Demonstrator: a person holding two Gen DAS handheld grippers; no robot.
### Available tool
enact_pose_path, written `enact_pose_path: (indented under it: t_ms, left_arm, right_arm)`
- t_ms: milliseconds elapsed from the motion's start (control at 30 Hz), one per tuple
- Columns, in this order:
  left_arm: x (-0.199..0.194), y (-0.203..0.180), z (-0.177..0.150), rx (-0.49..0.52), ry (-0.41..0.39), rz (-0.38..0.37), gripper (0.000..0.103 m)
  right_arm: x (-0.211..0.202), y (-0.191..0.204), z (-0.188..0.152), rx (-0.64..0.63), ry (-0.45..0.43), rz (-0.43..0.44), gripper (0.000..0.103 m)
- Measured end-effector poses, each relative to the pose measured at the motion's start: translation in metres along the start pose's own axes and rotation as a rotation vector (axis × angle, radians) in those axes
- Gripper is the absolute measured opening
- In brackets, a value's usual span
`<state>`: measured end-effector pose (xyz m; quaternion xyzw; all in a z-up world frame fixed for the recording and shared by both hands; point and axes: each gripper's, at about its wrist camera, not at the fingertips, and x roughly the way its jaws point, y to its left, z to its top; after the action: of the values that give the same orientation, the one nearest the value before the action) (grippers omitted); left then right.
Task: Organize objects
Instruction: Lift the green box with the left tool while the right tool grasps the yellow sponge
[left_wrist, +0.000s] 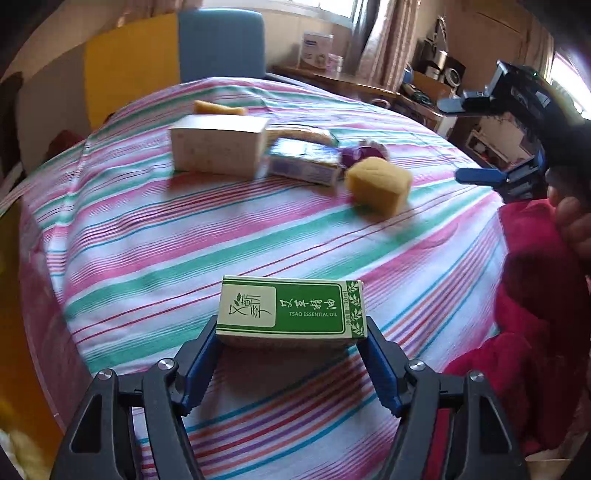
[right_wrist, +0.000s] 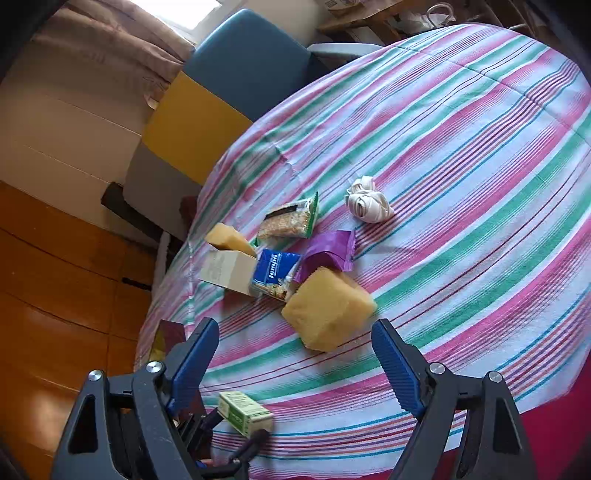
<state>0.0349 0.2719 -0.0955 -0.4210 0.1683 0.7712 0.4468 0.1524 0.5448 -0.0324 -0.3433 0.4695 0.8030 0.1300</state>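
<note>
Each pair of tongs, left tongs (left_wrist: 291, 354) and right tongs (right_wrist: 295, 354), is being shown with black angular arms, round silver screws and ribbed blue fingers (right_wrist: 397, 369). A bright red sleeve (left_wrist: 532, 295) is being worn.

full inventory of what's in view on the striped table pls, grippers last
green essential-oil box: 1, green and cream, near edge of the table, between the left gripper's pads
yellow sponge block: 1, yellow, mid-table, nearest the right gripper
second yellow sponge: 1, yellow, behind the white carton
white carton: 1, white, left end of the cluster
blue packet: 1, blue and white, between carton and sponge block
purple wrapper: 1, purple, behind the sponge block
grain snack pack: 1, clear with green edge, back of cluster
white bundle: 1, white, apart to the right
striped tablecloth: 1, pink, teal, white
left gripper: 1, black with blue pads, shut on the box
right gripper: 1, same colours, open, empty
</note>
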Motion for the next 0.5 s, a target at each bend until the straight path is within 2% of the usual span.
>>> enact_pose_path:
  t_ms: [67,133,233,500]
  left_arm:
    - [0.000,0.001,-0.001,-0.004,-0.003,0.002,0.073]
    - [0.002,0.001,-0.002,0.002,-0.003,0.008,0.073]
    - [0.004,0.000,-0.004,0.022,-0.008,0.008,0.072]
    - [0.003,0.001,-0.004,0.015,-0.010,-0.003,0.072]
  right_arm:
    - [0.004,0.002,-0.001,-0.004,0.024,-0.046,0.086]
    - [0.012,0.009,-0.001,-0.035,0.057,-0.130,0.086]
    - [0.030,0.030,-0.001,-0.147,0.123,-0.280,0.086]
    - [0.086,0.066,0.003,-0.379,0.182,-0.504,0.095]
